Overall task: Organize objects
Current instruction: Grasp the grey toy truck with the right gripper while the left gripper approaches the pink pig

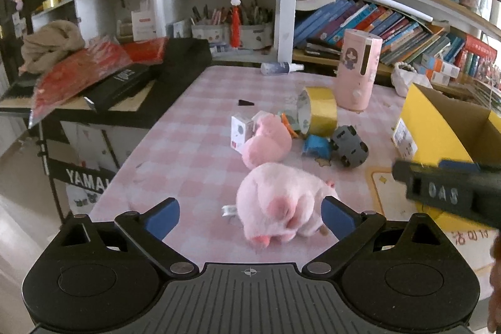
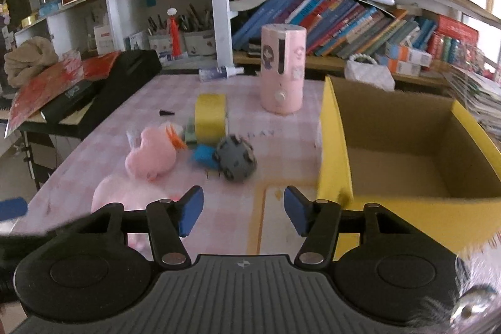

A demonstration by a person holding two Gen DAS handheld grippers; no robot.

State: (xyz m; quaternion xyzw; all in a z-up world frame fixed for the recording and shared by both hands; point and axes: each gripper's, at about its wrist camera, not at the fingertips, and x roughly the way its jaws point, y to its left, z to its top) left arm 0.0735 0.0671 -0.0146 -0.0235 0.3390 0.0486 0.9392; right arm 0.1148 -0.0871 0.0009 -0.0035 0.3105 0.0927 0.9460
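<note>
A large pink plush pig (image 1: 281,202) lies on the pink checked tablecloth (image 1: 188,146), between the blue pads of my open left gripper (image 1: 250,216), nearer the right pad. A smaller pink plush (image 1: 269,143) lies behind it, with a small white box (image 1: 241,130), a yellow tape roll (image 1: 319,111), a blue packet (image 1: 316,146) and a grey toy car (image 1: 350,146). My right gripper (image 2: 242,210) is open and empty above the table, left of the open yellow cardboard box (image 2: 335,146). The grey toy (image 2: 235,160) and the smaller plush (image 2: 153,155) lie ahead of it.
A pink cylindrical appliance (image 2: 283,68) stands at the back of the table, a spray bottle (image 2: 219,72) lies behind it. A black keyboard stand with red packets (image 1: 78,77) is on the left. Bookshelves (image 2: 344,21) fill the back wall.
</note>
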